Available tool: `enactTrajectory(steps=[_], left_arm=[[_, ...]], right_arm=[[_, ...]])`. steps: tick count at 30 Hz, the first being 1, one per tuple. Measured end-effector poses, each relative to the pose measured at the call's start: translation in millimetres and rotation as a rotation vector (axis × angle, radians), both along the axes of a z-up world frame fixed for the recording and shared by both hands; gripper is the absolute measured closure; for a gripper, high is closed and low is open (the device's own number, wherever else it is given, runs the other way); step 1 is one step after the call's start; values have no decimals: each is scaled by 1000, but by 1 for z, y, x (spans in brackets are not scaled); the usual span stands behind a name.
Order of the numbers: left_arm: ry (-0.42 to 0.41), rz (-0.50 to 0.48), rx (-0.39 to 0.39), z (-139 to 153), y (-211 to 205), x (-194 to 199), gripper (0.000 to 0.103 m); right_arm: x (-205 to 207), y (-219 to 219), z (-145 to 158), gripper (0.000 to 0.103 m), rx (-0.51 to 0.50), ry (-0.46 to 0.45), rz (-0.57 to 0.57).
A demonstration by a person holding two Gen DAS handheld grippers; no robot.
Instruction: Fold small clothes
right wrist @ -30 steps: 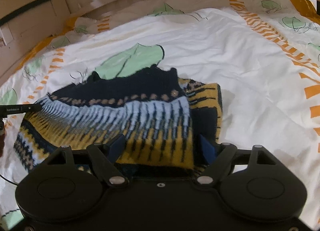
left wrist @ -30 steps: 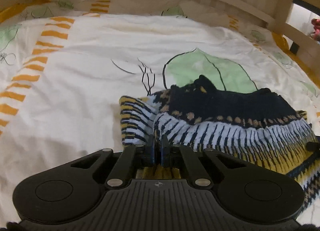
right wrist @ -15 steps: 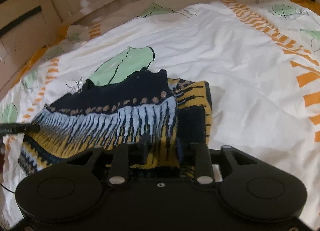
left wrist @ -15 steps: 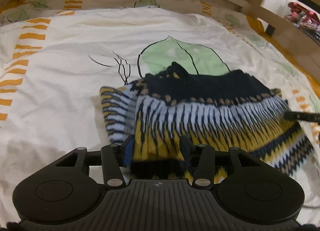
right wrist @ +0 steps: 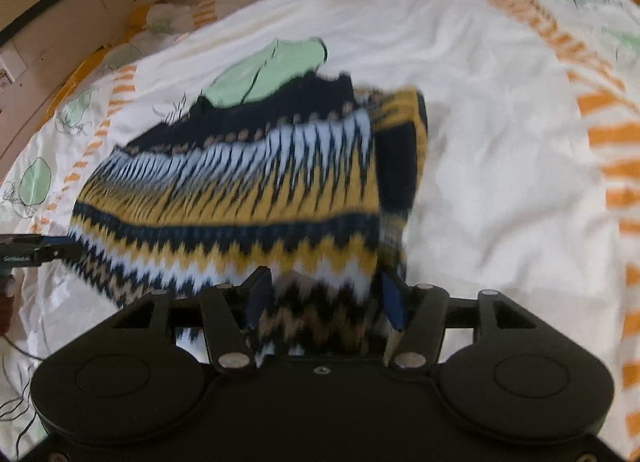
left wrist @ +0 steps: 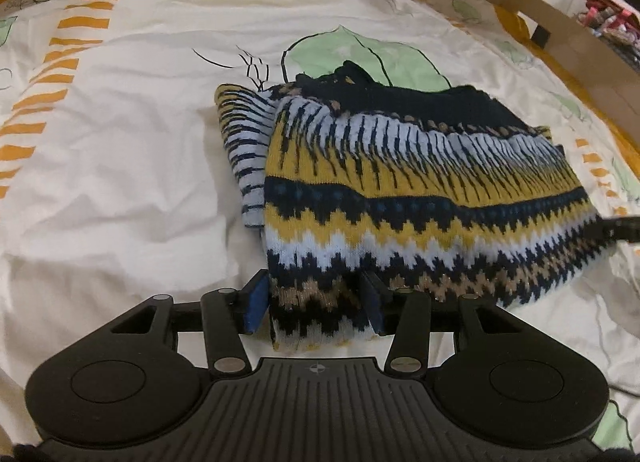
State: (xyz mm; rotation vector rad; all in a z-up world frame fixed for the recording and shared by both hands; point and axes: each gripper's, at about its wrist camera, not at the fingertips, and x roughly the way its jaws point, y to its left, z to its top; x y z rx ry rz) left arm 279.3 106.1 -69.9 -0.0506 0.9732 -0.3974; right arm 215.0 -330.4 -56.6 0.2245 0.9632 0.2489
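Observation:
A small knitted sweater (left wrist: pixel 400 190) in navy, yellow, white and tan zigzag bands lies on the bed, with one sleeve folded in at its left side. Its near hem lies between the spread blue pads of my left gripper (left wrist: pixel 316 302), and a narrow gap shows at the left pad. In the right wrist view the same sweater (right wrist: pixel 248 190) is motion-blurred. My right gripper (right wrist: pixel 326 298) straddles the hem; its jaws are opening and neither pad presses the knit. The other gripper's finger (left wrist: pixel 620 228) shows at the sweater's right edge.
A white duvet (left wrist: pixel 120 142) with orange dashes and green leaf prints covers the bed and is creased. A wooden bed frame (left wrist: pixel 560 2) curves round the far side. A wooden wall or cabinet (right wrist: pixel 60 2) stands at the left of the right wrist view.
My left jaws went from shut to spread over the hem. My right jaws narrowed, then widened again. Both grippers drew back toward the near side, so more of the zigzag hem shows.

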Motion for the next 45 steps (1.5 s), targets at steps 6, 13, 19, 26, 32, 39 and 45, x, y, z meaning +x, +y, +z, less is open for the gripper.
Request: enactTrajectory(steps=[6,13,19,26,32,39,45], left_arm=[[-21,-8,-18,0,1,-3,68],[-86,11,45,13,4,-14,99],[18,47,47,-5,15,-6,95],[-72,169,19,11,31,-6,69],[-186,249,-91,28,39,-8,32],[-167,179,-68,37,10,-6,32],[-118,102,-47,39,-28,1,32]], right_arm=[[-10,9,1,54,-32,-23,5],[-15,6,7,93,-56,-65,-21],[-12,-8,-4,93,-62,1,-88],[-14,-21,0,28,-4,-15,-139],[-11,-37,-2,17,134,-23,-216],[10,-39,-18,8,250,32,-222],[30,-38,-27,0,284,47,-228]])
